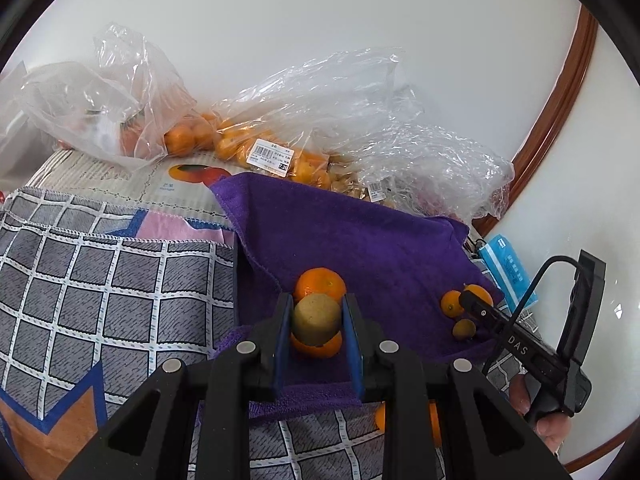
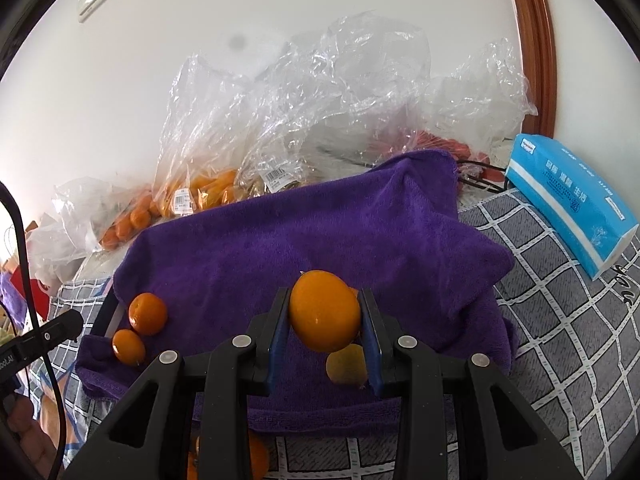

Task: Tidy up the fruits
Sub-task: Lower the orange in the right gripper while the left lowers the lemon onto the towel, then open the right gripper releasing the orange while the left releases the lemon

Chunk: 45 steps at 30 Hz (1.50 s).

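Left gripper (image 1: 316, 320) pinched small brownish-green fruit (image 1: 316, 319); right gripper (image 2: 325, 314) pinched orange kumquat (image 2: 324, 311). Both judged light, smooth, bruisable; grip across middle. Purple towel (image 2: 320, 232) at twelve o'clock.

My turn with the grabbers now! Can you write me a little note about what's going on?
Left gripper: shut on a brownish-green round fruit, above two tangerines on the purple towel.
Right gripper: shut on an orange kumquat, over the towel.
Done: a few fruits lie loose on the towel.
Left: set both down with their kind; the plastic bags behind still hold plenty of fruit.
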Each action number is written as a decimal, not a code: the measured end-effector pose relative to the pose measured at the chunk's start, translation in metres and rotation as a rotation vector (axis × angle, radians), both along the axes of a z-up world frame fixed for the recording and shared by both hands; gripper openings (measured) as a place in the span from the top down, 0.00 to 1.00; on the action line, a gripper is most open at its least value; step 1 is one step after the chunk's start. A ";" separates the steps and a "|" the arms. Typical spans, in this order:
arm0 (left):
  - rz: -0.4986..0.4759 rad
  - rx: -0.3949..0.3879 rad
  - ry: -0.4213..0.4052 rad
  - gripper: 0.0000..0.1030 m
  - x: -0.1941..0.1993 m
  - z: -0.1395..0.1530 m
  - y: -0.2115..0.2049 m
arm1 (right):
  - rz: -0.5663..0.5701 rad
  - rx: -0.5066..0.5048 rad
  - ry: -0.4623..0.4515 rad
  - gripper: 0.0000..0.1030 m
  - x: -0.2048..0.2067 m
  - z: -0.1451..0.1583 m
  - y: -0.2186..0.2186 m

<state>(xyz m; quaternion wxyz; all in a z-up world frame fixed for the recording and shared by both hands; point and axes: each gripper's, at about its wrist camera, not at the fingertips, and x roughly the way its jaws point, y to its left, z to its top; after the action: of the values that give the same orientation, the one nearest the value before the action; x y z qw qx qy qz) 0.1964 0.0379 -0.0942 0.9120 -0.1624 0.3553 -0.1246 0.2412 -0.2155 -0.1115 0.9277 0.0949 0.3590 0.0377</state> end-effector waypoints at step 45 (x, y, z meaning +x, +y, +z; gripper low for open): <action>-0.117 -0.069 0.030 0.77 0.008 -0.024 -0.013 | 0.017 0.011 -0.034 0.50 -0.013 0.001 0.004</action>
<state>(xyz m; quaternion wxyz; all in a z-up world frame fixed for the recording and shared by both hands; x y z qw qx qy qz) 0.2042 0.0245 -0.1183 0.8916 -0.1744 0.3734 -0.1876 0.2278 -0.2117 -0.1106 0.9328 0.0960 0.3438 0.0493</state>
